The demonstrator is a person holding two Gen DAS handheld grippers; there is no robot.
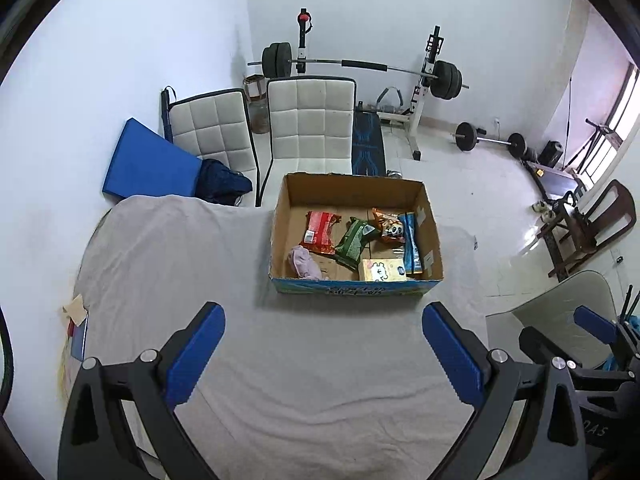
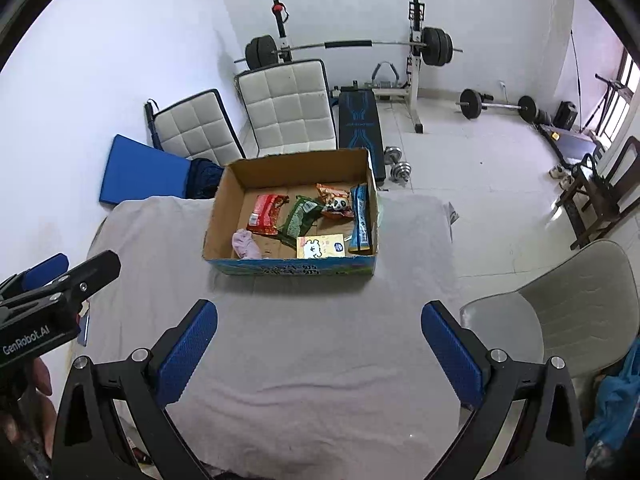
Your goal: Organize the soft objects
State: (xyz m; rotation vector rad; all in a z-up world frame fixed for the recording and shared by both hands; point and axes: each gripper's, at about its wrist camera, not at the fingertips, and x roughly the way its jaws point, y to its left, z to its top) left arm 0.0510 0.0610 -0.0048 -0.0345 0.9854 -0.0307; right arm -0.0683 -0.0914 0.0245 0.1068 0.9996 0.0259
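An open cardboard box (image 1: 434, 240) (image 2: 218, 220) stands on the far part of a table covered with a grey cloth (image 1: 280, 380) (image 2: 300, 360). Inside lie a pink sock (image 1: 304, 263) (image 2: 246, 244), a red packet (image 1: 320, 227) (image 2: 266, 214), a green packet (image 1: 354, 242) (image 2: 300, 218), an orange panda packet (image 1: 388, 226) (image 2: 334, 200), a blue packet (image 1: 412, 242) (image 2: 360, 220) and a yellow tissue pack (image 1: 382, 270) (image 2: 322, 246). My left gripper (image 1: 322, 326) is open and empty above the cloth, short of the box. My right gripper (image 2: 320, 322) is likewise open and empty.
Two white padded chairs (image 1: 312, 120) (image 2: 288, 108) stand behind the table, with a blue mat (image 1: 148, 160) by the wall. A barbell rack (image 1: 360, 66), bench, dumbbells (image 2: 396, 164) and a grey chair (image 2: 572, 300) fill the room at right.
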